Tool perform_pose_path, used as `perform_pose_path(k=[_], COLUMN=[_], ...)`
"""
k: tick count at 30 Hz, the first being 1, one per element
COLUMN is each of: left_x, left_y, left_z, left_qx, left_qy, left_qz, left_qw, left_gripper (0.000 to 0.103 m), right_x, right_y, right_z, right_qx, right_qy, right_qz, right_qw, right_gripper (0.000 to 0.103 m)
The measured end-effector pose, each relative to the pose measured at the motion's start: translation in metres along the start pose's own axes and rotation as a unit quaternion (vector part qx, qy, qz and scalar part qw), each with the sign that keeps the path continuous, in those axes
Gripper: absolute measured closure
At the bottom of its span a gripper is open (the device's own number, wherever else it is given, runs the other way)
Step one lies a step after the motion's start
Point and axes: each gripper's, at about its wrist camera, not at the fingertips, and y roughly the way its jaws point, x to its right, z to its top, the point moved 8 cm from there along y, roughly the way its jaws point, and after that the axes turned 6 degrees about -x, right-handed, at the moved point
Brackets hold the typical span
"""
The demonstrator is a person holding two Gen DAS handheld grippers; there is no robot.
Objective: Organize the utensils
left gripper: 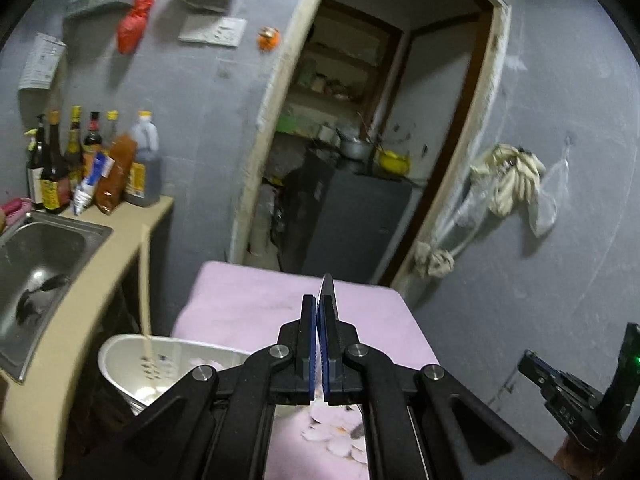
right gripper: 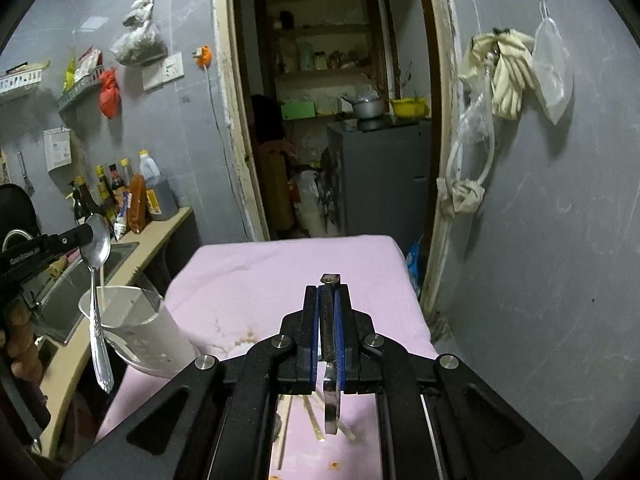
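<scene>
both grippers (left gripper: 320, 308) (right gripper: 328, 300) clamped on utensils

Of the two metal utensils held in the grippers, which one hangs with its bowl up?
The silver spoon in the left gripper, pinched at its bowl, handle hanging down; the right gripper clamps its utensil's handle.

Grey walls (right gripper: 560, 240), doorway (right gripper: 332, 120) (pantry shelves, possibly), steel sink (left gripper: 40, 248).

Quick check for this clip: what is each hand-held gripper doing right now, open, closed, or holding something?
Left hand-held gripper: closed on a metal spoon, gripped at the bowl, handle hanging down.
Right hand-held gripper: closed on a metal utensil, type unclear.
</scene>
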Motion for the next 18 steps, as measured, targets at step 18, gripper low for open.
perform_pose_path(k=[18], left_x=[-0.073], left_y=[-0.049], left_z=[0.015], left_qx=[0.055], left_qy=[-0.047], left_qz=[0.061], left_qw=[0.9955], left_gripper=[0.101], right_x=[-0.077], right_y=[-0.059], right_z=[0.043], right_qx=[0.062], right_qy=[-0.055], right_qz=[0.063], right_qw=[0.995], right_gripper=[0.099])
